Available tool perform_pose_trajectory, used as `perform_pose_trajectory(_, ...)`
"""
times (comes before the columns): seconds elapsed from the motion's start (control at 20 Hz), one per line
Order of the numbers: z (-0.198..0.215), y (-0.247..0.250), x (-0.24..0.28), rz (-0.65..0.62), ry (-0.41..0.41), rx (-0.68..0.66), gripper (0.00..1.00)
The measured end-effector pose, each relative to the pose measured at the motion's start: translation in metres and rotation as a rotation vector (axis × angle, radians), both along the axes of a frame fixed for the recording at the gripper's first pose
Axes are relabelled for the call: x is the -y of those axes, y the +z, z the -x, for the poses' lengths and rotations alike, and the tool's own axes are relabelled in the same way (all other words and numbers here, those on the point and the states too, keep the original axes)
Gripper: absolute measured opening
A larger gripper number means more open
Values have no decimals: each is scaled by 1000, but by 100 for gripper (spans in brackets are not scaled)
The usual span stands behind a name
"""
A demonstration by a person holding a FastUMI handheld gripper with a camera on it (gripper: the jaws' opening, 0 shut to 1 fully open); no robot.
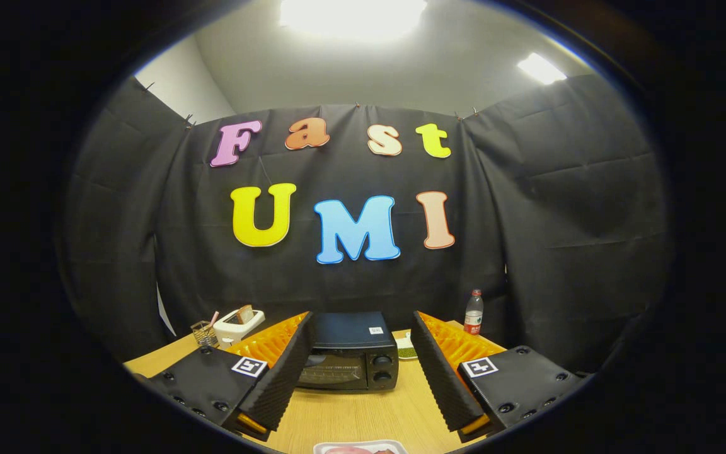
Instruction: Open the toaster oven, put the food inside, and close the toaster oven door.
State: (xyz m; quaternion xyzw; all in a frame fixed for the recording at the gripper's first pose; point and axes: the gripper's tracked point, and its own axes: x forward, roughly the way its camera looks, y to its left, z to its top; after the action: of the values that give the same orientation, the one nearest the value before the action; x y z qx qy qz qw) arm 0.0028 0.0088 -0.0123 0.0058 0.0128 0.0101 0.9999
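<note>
A black toaster oven (351, 354) stands on the wooden table (363, 413), beyond my fingers and framed between them; its glass door is closed and two knobs sit on its right side. My gripper (363, 369) is open, fingers spread wide, nothing between them. It hovers above the table, well short of the oven. A white tray (360, 448) with pinkish food lies on the table just below and behind the fingers, mostly cut off.
A white toaster (238, 323) with bread in it and a small wire basket (202, 332) stand at the back left. A plastic bottle (474, 312) stands at the back right, by the cloth wall. A small greenish thing (406, 349) lies right of the oven.
</note>
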Motion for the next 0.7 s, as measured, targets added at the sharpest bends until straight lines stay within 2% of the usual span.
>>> perform_pose_trajectory(0.4,-31,7,-16,-20,10,18,96)
perform_pose_trajectory(0.7,-64,-13,-49,-6,56,-18,98)
